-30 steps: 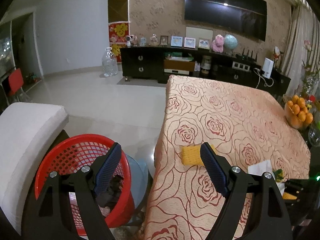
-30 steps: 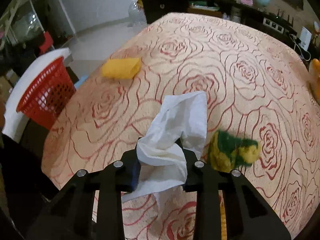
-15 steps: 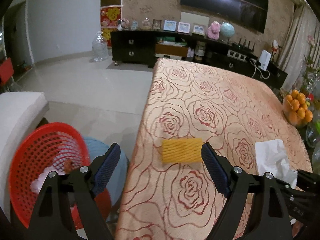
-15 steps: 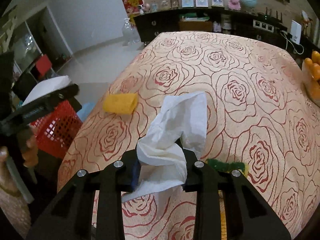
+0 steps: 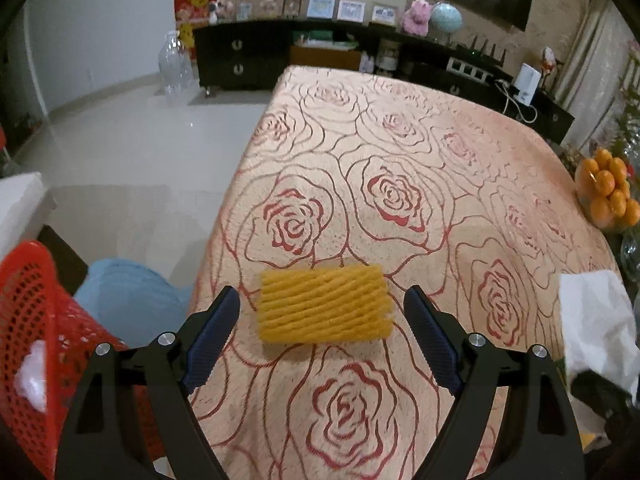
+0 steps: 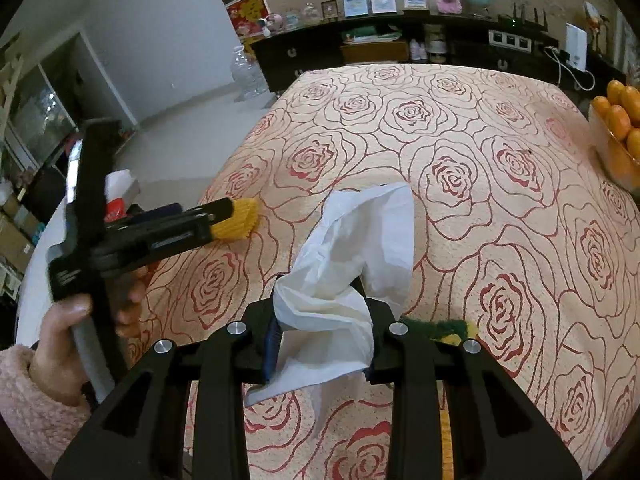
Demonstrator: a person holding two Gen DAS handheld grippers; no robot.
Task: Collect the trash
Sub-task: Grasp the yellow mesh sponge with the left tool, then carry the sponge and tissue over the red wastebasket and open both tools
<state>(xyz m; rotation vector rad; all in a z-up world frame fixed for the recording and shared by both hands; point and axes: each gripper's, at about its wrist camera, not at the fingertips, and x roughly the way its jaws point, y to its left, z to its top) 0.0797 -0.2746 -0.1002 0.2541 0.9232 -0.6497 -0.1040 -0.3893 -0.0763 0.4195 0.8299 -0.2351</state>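
Note:
A yellow ribbed foam sleeve (image 5: 325, 304) lies near the left edge of the rose-patterned tablecloth (image 5: 400, 160). My left gripper (image 5: 322, 332) is open, its fingers on either side of the sleeve's near part. In the right wrist view the left gripper (image 6: 224, 220) reaches the sleeve (image 6: 238, 224). My right gripper (image 6: 320, 344) is shut on a crumpled white tissue (image 6: 352, 264), held above the table; the tissue also shows in the left wrist view (image 5: 596, 328). A green and yellow scrap (image 6: 448, 326) lies just behind the right gripper. A red mesh basket (image 5: 36, 336) stands left of the table.
A bowl of oranges (image 5: 608, 192) sits at the table's right edge. A blue stool (image 5: 128, 300) stands beside the basket, which holds a white wad (image 5: 30, 376). A dark TV cabinet (image 5: 360, 64) and a water jug (image 5: 176, 64) stand beyond the table.
My left gripper has swung from over the red basket to the table and closed in on the yellow sleeve. My right gripper has lifted the tissue higher above the table.

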